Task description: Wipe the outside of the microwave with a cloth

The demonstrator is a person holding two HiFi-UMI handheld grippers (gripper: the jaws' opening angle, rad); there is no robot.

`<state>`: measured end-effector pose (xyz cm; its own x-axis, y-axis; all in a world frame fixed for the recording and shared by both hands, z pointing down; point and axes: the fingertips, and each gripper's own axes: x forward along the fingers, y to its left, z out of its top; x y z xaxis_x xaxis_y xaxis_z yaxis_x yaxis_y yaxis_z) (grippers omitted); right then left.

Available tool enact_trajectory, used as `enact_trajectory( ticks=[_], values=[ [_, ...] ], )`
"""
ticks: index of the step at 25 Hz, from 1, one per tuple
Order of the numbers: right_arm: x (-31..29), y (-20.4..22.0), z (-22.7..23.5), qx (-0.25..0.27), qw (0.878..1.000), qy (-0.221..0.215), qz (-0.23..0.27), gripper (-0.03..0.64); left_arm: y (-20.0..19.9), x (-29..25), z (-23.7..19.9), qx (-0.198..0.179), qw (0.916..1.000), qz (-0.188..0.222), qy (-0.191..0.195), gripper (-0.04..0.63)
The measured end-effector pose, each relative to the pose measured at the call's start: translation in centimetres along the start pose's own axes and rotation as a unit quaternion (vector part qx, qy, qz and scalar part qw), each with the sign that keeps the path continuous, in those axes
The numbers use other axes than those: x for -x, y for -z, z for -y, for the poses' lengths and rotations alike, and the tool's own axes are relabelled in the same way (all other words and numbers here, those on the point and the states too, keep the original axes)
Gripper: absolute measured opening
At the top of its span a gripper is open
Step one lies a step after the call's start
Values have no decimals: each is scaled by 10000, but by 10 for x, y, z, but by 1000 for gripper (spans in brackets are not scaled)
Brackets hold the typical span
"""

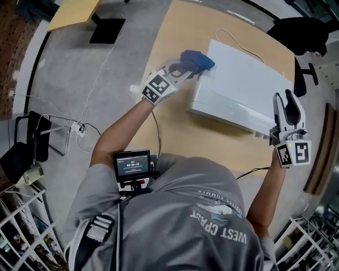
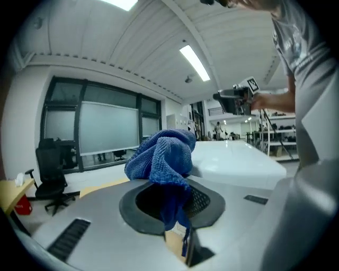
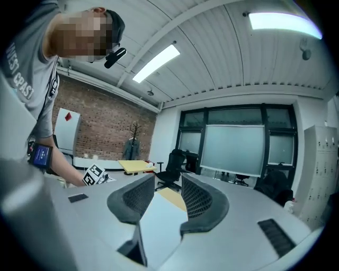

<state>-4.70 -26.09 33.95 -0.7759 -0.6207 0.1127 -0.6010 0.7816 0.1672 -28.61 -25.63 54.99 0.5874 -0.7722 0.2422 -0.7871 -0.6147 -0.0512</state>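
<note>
A white microwave (image 1: 238,84) lies on a wooden table (image 1: 175,137). My left gripper (image 1: 185,71) is shut on a bunched blue cloth (image 1: 197,61), which rests against the microwave's far left top corner. In the left gripper view the cloth (image 2: 161,156) bulges out above the jaws, with the microwave's white top (image 2: 238,159) behind it. My right gripper (image 1: 283,98) stands open at the microwave's near right corner. In the right gripper view its jaws (image 3: 168,198) are spread wide, with a white microwave face (image 3: 156,225) showing low between them and nothing gripped.
A white cable (image 1: 235,42) curls behind the microwave. A black cable (image 1: 157,132) runs across the table toward me. A black office chair (image 1: 304,34) stands at the far right. A yellow table (image 1: 74,13) and floor cables (image 1: 79,127) are at the left.
</note>
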Motion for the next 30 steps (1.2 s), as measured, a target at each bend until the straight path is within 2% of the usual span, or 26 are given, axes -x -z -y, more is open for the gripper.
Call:
enact_trajectory(
  ticks=[4, 9, 12, 15, 18, 20, 22, 30],
  values=[
    [26, 5, 22, -226, 9992, 324, -33, 164, 40, -18, 14, -597, 9966, -560, 136, 69],
    [37, 7, 38, -237, 9979, 591, -72, 164, 90, -30, 29, -939, 9887, -1116, 358, 69],
    [41, 19, 44, -310, 9974, 629, -148, 164, 119, -35, 37, -1204, 9806, -1468, 478, 69],
    [44, 35, 45, -421, 9972, 592, -204, 164, 150, -38, 46, -1603, 9668, -1874, 674, 69],
    [45, 41, 42, -473, 9971, 537, -246, 164, 183, -37, 56, -1943, 9478, -2341, 957, 69],
    [47, 45, 42, -496, 9970, 534, -267, 164, 203, -35, 64, -2120, 9347, -2610, 1150, 69],
    [50, 47, 43, -514, 9968, 555, -271, 164, 217, -33, 70, -2194, 9271, -2768, 1257, 69],
    [60, 54, 42, -567, 9965, 539, -286, 153, 223, -34, 71, -2009, 9279, -2889, 1230, 69]
  ],
)
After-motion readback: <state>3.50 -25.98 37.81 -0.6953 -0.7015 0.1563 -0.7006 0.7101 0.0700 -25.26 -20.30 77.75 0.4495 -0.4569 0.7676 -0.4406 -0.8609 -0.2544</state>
